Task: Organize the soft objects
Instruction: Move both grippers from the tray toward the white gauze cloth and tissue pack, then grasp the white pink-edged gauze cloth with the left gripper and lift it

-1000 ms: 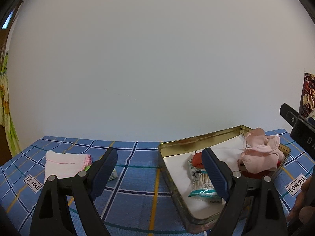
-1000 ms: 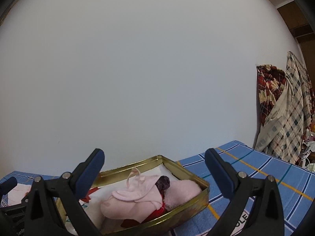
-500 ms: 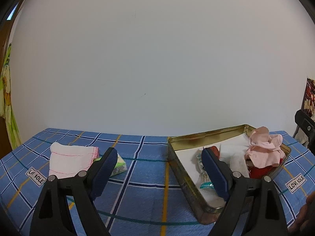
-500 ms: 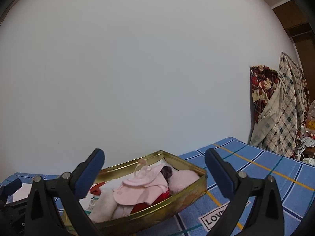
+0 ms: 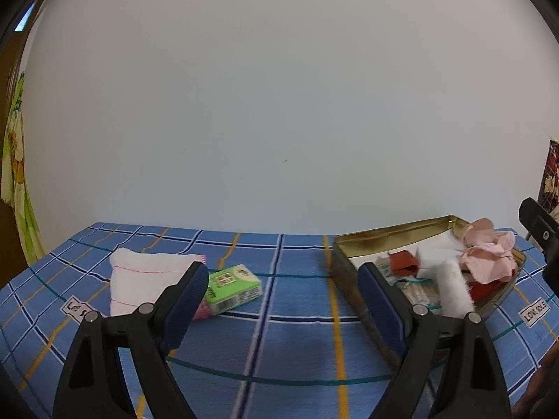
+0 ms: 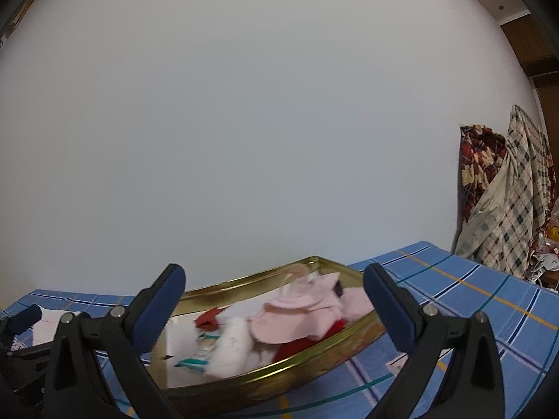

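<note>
My left gripper (image 5: 281, 277) is open and empty above the blue checked cloth (image 5: 297, 335). Past its left finger lie a folded white cloth with pink stitching (image 5: 146, 276) and a green tissue pack (image 5: 234, 288). To its right stands a gold tin (image 5: 384, 241) holding a pink garment (image 5: 489, 258), a white roll (image 5: 454, 289) and a red piece (image 5: 403, 262). My right gripper (image 6: 274, 279) is open too, nothing between its fingers, with the tin (image 6: 251, 277), pink garment (image 6: 297, 314) and white roll (image 6: 230, 345) just ahead of it.
A plain white wall closes the far side of the surface. Plaid and floral fabrics (image 6: 506, 192) hang at the right. A green patterned cloth (image 5: 17, 174) hangs at the far left. The left gripper's tip (image 6: 21, 317) shows at the right wrist view's left edge.
The left gripper has slid left, so the tin sits further right and the green pack and folded cloth show more fully. The right gripper has shifted level; more of the tin's contents show.
</note>
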Available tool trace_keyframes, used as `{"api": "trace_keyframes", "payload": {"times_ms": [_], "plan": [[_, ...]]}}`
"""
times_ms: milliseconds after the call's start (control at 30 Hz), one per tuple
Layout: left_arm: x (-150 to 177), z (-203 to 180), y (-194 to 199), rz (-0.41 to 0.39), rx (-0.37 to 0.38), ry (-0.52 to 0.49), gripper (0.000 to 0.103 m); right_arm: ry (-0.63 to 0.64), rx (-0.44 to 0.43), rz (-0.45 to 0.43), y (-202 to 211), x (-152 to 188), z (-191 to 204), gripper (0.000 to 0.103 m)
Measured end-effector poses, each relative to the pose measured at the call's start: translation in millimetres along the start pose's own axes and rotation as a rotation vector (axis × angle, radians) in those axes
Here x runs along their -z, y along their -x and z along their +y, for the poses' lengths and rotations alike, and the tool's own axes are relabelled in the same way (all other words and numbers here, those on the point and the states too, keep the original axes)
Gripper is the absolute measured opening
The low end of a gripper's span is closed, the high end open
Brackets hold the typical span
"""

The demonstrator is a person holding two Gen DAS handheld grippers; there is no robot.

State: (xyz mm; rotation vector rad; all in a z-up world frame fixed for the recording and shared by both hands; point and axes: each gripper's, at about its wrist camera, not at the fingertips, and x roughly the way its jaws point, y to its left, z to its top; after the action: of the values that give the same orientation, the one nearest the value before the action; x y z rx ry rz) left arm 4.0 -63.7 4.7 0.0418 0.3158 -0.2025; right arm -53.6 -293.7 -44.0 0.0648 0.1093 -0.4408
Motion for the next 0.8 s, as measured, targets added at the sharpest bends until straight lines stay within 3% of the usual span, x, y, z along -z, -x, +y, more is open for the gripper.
{"api": "trace_keyframes", "payload": {"times_ms": [467,800], "plan": [[-1,72,-24,0.080,-0.069,0.061,0.089,0.018,-0.132,0.046,-20,15,85,0.103],[3,152,-63,0.239,-0.154,0.220,0.089,0.042,-0.193,0.121,-41,25,123,0.103]]}}
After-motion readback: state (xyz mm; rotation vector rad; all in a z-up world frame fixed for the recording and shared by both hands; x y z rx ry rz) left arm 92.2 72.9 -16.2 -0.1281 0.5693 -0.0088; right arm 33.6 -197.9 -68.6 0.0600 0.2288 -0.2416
